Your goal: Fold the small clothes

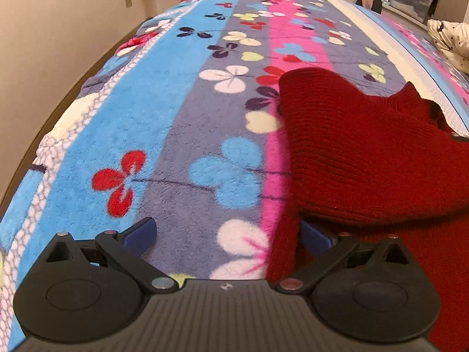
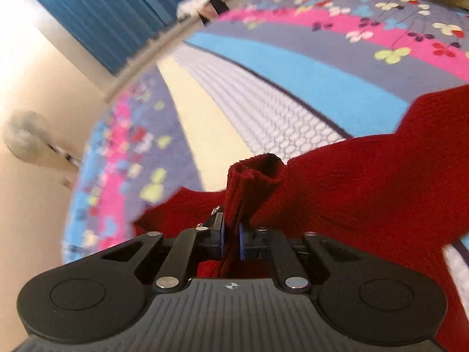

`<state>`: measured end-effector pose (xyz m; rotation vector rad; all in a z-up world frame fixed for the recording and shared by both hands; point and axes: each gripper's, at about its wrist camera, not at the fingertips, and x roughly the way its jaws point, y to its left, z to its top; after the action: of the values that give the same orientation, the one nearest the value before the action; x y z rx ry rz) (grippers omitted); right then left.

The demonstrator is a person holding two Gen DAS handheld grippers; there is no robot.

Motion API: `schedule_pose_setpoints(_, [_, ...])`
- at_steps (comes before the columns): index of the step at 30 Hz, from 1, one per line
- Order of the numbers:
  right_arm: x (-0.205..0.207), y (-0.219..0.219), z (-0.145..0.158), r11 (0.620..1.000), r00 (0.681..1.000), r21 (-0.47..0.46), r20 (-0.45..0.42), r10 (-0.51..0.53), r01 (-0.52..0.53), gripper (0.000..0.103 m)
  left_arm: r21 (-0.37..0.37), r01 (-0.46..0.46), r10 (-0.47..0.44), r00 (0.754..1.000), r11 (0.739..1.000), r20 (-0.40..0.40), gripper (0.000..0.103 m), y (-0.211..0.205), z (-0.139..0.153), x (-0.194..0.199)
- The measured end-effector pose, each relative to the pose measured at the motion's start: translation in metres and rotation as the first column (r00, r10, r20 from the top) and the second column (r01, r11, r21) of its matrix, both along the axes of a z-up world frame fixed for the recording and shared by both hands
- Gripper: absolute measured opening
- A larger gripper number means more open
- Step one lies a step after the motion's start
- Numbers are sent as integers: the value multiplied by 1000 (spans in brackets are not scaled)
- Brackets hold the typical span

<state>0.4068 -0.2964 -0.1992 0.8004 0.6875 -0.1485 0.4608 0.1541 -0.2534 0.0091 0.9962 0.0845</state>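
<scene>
Your right hand-held gripper (image 2: 231,242) is clamped on a bunched ridge of the red knitted sweater (image 2: 366,182), with the blue pads (image 2: 241,245) pinching the fabric between them. Your left hand-held gripper (image 1: 227,237) stands wide open; one finger (image 1: 140,236) hangs over the bare blanket, and the other is tucked at the sweater's (image 1: 366,152) near left edge without gripping it.

The sweater lies on the bed's flowered fleece blanket (image 1: 176,135), partly lifted into a hump. It looks like you are about to take a second hold for a fold. Slide the left finger a little further under the sweater's edge, so both knit layers sit between the pads before you close. A thick knit probably slips if you catch only the outer ribs. Match the height of the two grips, so the fold line stays straight.

Left of the sweater, the blanket is bare and wide, giving you room to lay the fold flat. Beyond that, the bed's edge drops toward the wall (image 1: 58,29), so keep clear of it. Farther up the bed from the sweater lies a pale spotted cloth (image 1: 448,41); I judge it well apart and not in your way.
</scene>
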Motion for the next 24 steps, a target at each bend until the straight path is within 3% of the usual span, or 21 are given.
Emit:
schedule_pose_setpoints(2, [2,-2,-20,998,998,-66,-62,1,-5,9,-1,6,-6,1000,1000,-6,103,0,0,0])
schedule_pose_setpoints(4, [8,-17,-65,1000,969,-2,-248,-5,4,9,0,1,-1,1000,1000,-17,103,-2,1,1])
schedule_pose_setpoints(6, [1,-24,-74,999,980,51,-199,-8,18,8,6,1,-1,1000,1000,-22,103,-3,4,-2])
schedule_pose_setpoints(8, [-5,-29,-70,996,981,83,-193,-15,31,15,18,10,-10,1000,1000,-17,103,-7,9,-6])
schedule_pose_setpoints(10, [-11,-30,-63,997,979,68,-201,-27,42,20,45,18,-17,1000,999,-11,103,-11,14,-9])
schedule_pose_setpoints(12, [-24,-28,-51,998,974,-26,-219,-58,53,26,70,31,-32,999,997,7,103,-17,22,-15])
schedule_pose_setpoints(14, [-47,-25,-34,998,980,-61,-196,-42,31,41,78,57,-59,998,995,23,103,-26,34,-28])
schedule_pose_setpoints(17, [-92,-21,-4,997,991,-80,-133,1,-12,58,32,99,-100,995,995,20,103,-43,48,-59])
schedule_pose_setpoints(24, [-202,-4,62,973,994,-211,-71,77,-91,73,-35,88,-89,995,996,-50,103,-75,75,-157])
